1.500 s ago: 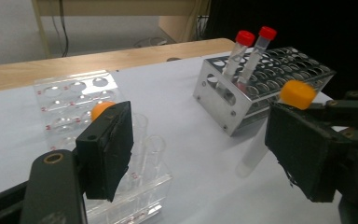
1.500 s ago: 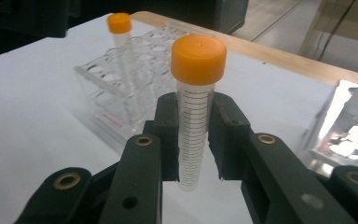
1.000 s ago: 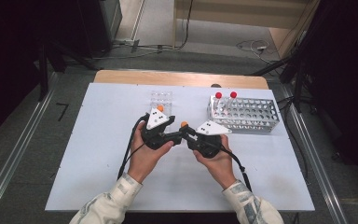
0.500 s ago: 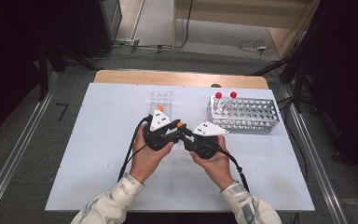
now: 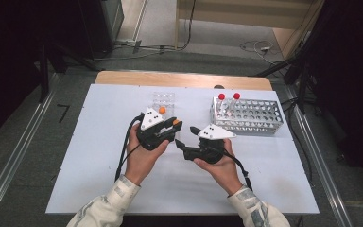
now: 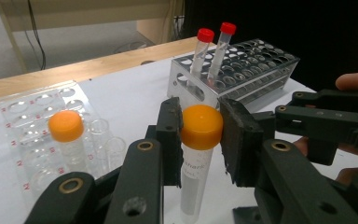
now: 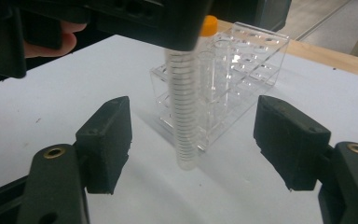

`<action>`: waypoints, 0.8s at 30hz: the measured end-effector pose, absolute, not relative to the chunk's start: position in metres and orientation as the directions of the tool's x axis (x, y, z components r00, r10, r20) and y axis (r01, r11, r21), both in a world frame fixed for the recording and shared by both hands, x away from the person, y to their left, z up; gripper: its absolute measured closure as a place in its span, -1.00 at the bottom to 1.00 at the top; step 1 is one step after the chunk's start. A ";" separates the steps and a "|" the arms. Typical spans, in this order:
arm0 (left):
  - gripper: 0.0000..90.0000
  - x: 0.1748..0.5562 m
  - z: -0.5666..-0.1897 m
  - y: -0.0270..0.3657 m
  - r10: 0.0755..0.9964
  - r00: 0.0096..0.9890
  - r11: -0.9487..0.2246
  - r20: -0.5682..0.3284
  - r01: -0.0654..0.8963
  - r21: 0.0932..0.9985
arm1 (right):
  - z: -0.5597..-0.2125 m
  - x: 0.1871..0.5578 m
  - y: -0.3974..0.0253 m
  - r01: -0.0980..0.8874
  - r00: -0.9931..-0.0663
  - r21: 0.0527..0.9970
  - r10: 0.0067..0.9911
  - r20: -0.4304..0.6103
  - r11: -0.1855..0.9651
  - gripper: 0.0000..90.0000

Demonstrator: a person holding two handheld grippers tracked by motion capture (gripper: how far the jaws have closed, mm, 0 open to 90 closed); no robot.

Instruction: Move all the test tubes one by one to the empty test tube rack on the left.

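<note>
**Tube held up for a handover**

High view: at table centre, the left gripper (image 5: 174, 128) meets the right gripper (image 5: 185, 141), the perforated metal rack (image 5: 248, 116) at two o'clock.

Left gripper view: its jaws clench the orange-capped clear plastic tube (image 6: 198, 154) by the cap, upright above the table.

Right gripper view: jaws spread wide around the tube's graduated body (image 7: 182, 112), the clear plastic rack (image 7: 223, 79) behind. Next, I judge, they must close squarely on it.

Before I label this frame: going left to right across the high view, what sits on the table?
Left gripper shut on the orange-capped tube → right gripper, fingers open → metal rack with two red-capped tubes.
</note>
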State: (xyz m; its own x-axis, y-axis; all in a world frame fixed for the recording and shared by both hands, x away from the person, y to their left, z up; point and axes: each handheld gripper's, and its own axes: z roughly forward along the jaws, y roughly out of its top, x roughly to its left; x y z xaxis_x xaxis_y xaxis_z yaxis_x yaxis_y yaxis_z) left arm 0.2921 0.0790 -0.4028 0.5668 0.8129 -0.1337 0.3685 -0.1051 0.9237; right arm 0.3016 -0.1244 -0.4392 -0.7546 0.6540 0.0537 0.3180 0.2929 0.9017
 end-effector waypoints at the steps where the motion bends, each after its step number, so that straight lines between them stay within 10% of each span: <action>1: 0.59 0.291 -0.402 0.080 0.818 0.558 -0.104 -0.135 0.375 0.921 | -0.439 0.301 -0.126 0.318 -0.754 0.902 0.655 0.055 0.291 -0.47; 24: 0.59 0.313 -0.374 0.118 0.890 0.440 -0.050 -0.122 0.359 0.932 | -0.439 0.307 -0.149 0.361 -0.715 0.899 0.693 0.095 0.249 -0.47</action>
